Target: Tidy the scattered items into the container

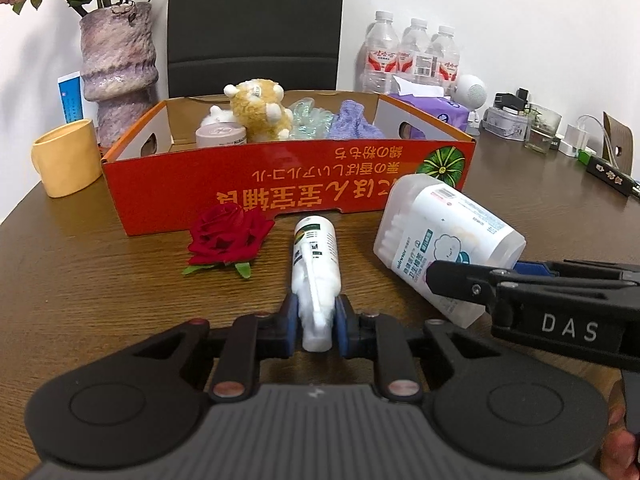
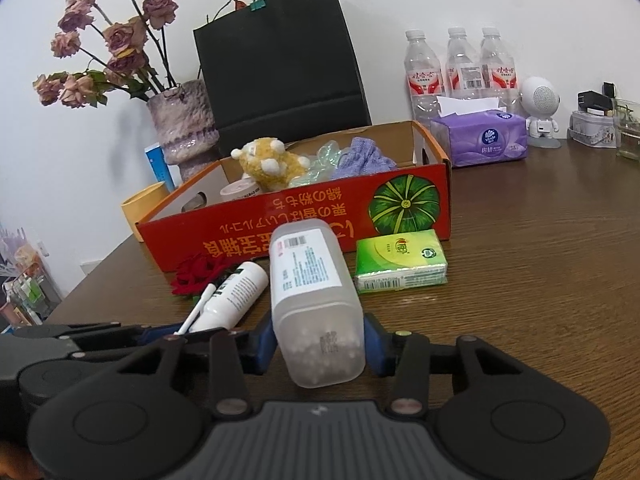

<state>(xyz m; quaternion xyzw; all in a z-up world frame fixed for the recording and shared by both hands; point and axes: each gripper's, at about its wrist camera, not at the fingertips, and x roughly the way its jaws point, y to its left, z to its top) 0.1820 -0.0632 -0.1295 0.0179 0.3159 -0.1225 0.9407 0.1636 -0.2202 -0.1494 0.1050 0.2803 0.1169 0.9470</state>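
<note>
Two tongs clenched | left tongs (image 1: 317, 326): white spray bottle (image 1: 316, 264) | right tongs (image 2: 320, 346): frosted swab tub (image 2: 314, 300)

Red box (image 1: 280, 192) with yellow script and a green striped pumpkin; red rose (image 1: 228, 236); white spray bottle (image 1: 316, 264); frosted swab tub (image 2: 312, 300); green tissue pack (image 2: 400, 264); brown wood-grain counter (image 2: 540, 280).
</note>
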